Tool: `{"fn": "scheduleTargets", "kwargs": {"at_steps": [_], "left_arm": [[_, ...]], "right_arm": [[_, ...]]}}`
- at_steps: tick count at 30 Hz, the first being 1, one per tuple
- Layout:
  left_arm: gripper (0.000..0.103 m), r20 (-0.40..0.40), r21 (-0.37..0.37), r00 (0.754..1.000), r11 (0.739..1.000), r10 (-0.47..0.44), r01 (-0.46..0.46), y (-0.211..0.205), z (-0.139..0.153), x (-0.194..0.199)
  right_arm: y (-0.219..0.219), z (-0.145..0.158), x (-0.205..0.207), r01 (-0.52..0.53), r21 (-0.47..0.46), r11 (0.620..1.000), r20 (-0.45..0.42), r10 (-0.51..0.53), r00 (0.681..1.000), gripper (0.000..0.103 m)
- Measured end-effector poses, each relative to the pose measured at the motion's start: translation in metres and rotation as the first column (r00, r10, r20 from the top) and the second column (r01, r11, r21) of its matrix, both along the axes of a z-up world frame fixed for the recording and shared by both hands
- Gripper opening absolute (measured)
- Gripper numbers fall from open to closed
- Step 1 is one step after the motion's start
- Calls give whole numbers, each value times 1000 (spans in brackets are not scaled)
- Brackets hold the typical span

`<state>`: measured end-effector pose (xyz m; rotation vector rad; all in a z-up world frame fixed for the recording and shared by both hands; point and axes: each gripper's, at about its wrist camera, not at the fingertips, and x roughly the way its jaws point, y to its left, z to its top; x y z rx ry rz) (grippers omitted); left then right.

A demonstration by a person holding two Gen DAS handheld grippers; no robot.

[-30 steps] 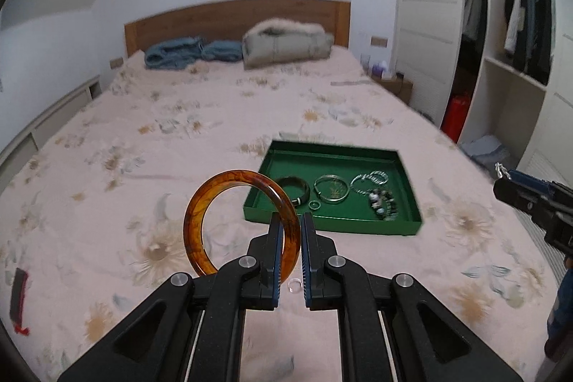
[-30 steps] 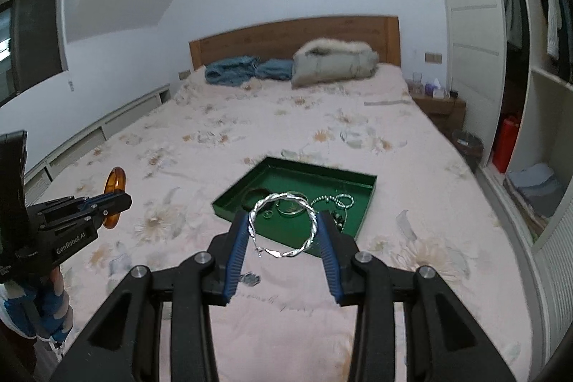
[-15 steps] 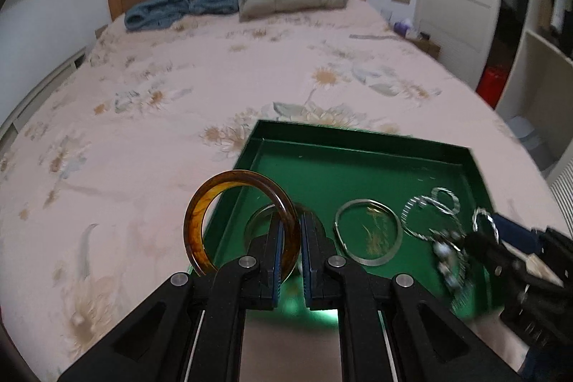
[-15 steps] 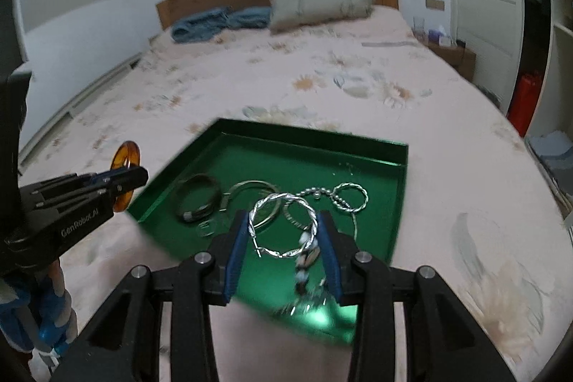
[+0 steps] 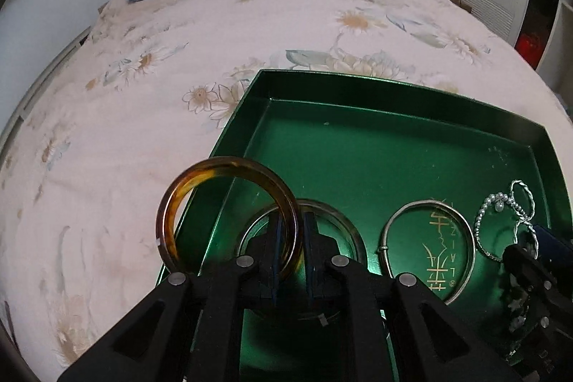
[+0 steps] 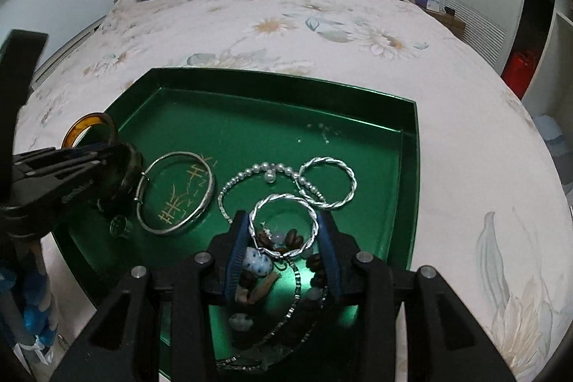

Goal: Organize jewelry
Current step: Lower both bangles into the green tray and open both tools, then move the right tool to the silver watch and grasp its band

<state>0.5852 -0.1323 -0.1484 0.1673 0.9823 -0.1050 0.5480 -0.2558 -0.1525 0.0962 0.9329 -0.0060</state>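
Both wrist views look steeply down, close over the shared green tray (image 5: 376,88) (image 6: 272,77) on the bed (image 5: 179,67)

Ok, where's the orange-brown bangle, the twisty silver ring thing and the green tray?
amber bangle (image 5: 200,175): left wrist view, top of its hoop.
twisted silver bangle (image 6: 283,199): right wrist view, top of its hoop.
green tray (image 6: 286,77): right wrist view, far rim.
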Motion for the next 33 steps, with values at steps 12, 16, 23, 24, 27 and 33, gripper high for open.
{"fn": "scheduleTargets", "kwargs": {"at_steps": [12, 16, 23, 24, 27, 33], "left_arm": [[51, 107, -72, 993, 995, -56, 64, 27, 52, -39], [51, 132, -100, 990, 992, -58, 72, 43, 71, -64], [51, 168, -116, 983, 989, -72, 92, 69, 86, -114], [51, 171, -117, 982, 988, -76, 97, 74, 87, -124], [51, 177, -121, 979, 985, -98, 120, 82, 85, -147], [50, 176, -103, 967, 974, -184, 204, 92, 70, -194]], "right_arm": [[-9, 25, -21, -16, 43, 999, 69, 13, 998, 45], [-8, 44, -42, -30, 50, 998, 111, 24, 993, 45], [1, 77, -84, -92, 69, 993, 174, 79, 982, 45], [4, 80, -91, -108, 63, 992, 180, 95, 979, 45], [11, 88, -114, -151, 62, 987, 195, 136, 971, 45], [21, 85, -148, -220, 87, 972, 205, 199, 958, 45]]}}
